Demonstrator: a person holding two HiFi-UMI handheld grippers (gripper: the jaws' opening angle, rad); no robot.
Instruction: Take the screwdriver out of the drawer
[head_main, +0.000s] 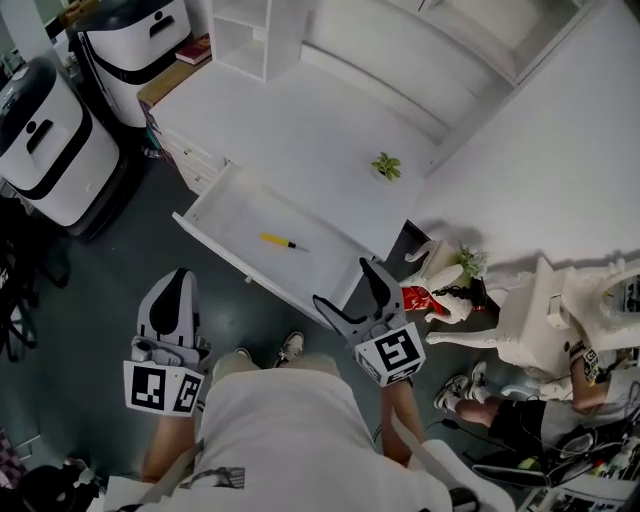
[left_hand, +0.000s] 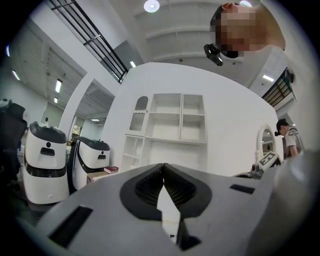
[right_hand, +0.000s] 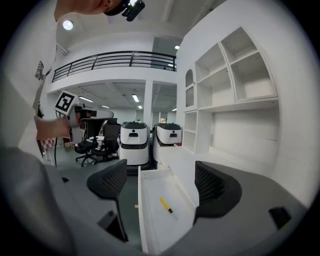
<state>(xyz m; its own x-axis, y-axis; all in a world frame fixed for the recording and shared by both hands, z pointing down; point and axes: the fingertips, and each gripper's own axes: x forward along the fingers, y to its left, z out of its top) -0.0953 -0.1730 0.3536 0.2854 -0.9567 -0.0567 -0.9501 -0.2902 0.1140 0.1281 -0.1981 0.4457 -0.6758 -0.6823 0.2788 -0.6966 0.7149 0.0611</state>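
Step in hand: the reach, nothing grasped yet. The drawer (head_main: 232, 208) stood pulled out from the white desk (head_main: 300, 130), centre of the head view. The screwdriver (head_main: 280, 241), with its yellow handle, lay flat on the drawer floor, alone, roughly mid-drawer.

The right gripper (head_main: 348, 285) hovered just below and right of the drawer's near corner, jaws spread wide with nothing between them. In the right gripper view it (right_hand: 160, 182) looked straight along the open drawer (right_hand: 140, 210), with the screwdriver (right_hand: 166, 205) framed between the jaws but apart from them. The left gripper (head_main: 178, 290) hung at lower left, well apart from the drawer. Its own view (left_hand: 163, 170) showed the jaws pressed together on nothing, aimed at the shelves.

Next move, as I judge it: lower the right gripper into the drawer, straddle the yellow handle across its length, close, then lift clear of the drawer wall. The tool lay flat and thin, so the tips would have to go nearly to the drawer floor.

Writing: only the black-and-white square markers on the gripper cubes. No brand or label was legible.
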